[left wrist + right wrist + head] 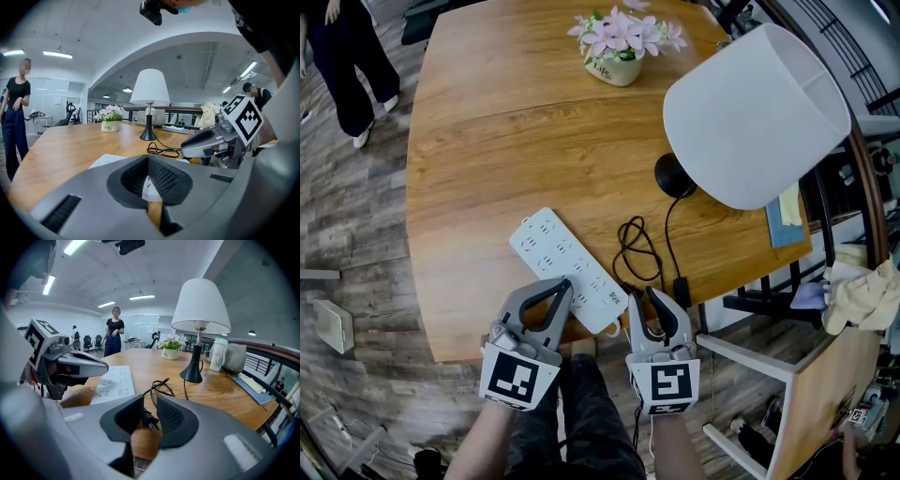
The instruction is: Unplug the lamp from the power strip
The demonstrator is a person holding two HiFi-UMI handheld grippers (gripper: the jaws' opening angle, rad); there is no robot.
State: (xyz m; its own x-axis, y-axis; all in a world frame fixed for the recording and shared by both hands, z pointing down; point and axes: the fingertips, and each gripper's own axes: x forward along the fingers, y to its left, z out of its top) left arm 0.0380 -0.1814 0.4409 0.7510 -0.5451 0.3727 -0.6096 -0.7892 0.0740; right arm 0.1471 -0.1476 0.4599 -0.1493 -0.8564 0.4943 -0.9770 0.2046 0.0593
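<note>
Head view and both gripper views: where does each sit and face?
Head view: on the person's head, facing steeply down at the table; left gripper, right gripper and forearms show.
Left gripper view: on the left gripper, facing the lamp across the table; right gripper at right.
Right gripper view: on the right gripper, facing the lamp; left gripper at left.
Shared: lamp, power strip.
</note>
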